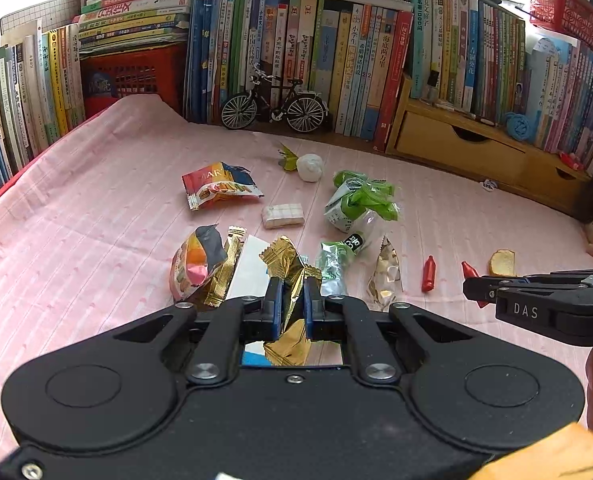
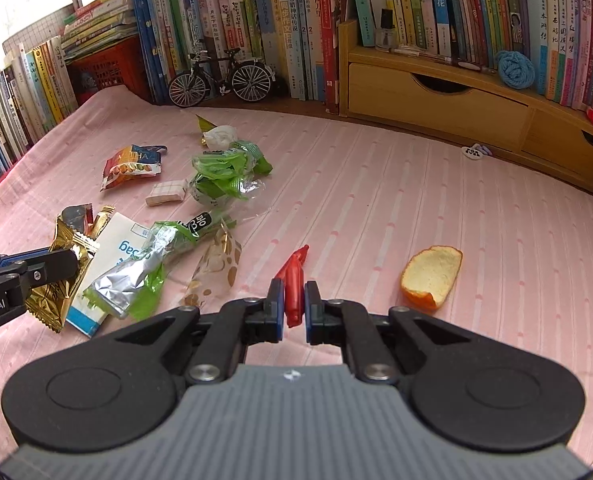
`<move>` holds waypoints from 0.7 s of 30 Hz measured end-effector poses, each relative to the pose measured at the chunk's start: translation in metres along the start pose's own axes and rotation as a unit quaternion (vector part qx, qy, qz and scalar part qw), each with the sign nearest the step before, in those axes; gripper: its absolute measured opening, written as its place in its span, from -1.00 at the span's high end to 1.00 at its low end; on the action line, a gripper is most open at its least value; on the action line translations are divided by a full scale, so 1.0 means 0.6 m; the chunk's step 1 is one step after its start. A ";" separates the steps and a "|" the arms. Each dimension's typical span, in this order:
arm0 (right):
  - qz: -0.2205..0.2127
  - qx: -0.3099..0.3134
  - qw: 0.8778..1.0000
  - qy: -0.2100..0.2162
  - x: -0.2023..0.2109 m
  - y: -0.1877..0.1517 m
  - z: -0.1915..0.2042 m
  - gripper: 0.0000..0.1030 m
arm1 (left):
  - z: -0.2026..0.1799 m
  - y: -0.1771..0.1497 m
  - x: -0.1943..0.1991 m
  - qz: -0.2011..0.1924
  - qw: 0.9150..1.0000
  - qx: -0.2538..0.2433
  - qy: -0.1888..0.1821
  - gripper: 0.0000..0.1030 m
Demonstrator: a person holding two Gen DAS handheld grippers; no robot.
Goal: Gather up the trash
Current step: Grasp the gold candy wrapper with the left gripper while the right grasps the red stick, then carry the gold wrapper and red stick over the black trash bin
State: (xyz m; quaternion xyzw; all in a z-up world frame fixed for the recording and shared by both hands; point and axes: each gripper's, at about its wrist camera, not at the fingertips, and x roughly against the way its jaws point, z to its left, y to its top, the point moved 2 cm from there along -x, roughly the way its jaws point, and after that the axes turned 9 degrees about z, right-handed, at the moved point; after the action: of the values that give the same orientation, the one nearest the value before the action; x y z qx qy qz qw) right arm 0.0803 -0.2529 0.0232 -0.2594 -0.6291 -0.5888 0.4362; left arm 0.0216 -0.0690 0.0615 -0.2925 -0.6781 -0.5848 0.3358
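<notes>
My left gripper (image 1: 293, 285) is shut on a crumpled gold wrapper (image 1: 286, 268), held just above the pink cloth (image 1: 96, 220); the right wrist view shows it at the left (image 2: 72, 262). My right gripper (image 2: 293, 286) is shut on a small red tube-shaped wrapper (image 2: 293, 300). A second red piece (image 2: 299, 254) lies on the cloth behind it. Loose trash lies around: a snack bag (image 1: 220, 188), a white tissue ball (image 1: 309, 167), a green plastic bundle (image 1: 360, 200), a green-silver wrapper (image 2: 136, 276), a clear gold-dotted wrapper (image 2: 216, 268) and an orange peel (image 2: 430, 276).
Rows of books (image 1: 336, 60) wall in the back and the left side. A model bicycle (image 1: 274, 106) stands before them. A wooden drawer shelf (image 2: 436, 100) runs along the back right. Red baskets (image 1: 132, 76) sit at the back left and upper right.
</notes>
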 end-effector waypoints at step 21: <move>0.003 -0.003 1.000 0.021 0.152 -0.196 0.167 0.74 | 0.134 -0.206 0.256 -0.002 0.999 0.039 0.015 0.81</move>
State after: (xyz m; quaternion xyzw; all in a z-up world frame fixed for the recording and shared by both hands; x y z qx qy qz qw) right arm -0.0870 -0.1935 0.0481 -0.2501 -0.6175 -0.5947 0.4499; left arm -0.1776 -0.0070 0.1030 -0.2686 -0.6960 -0.5628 0.3560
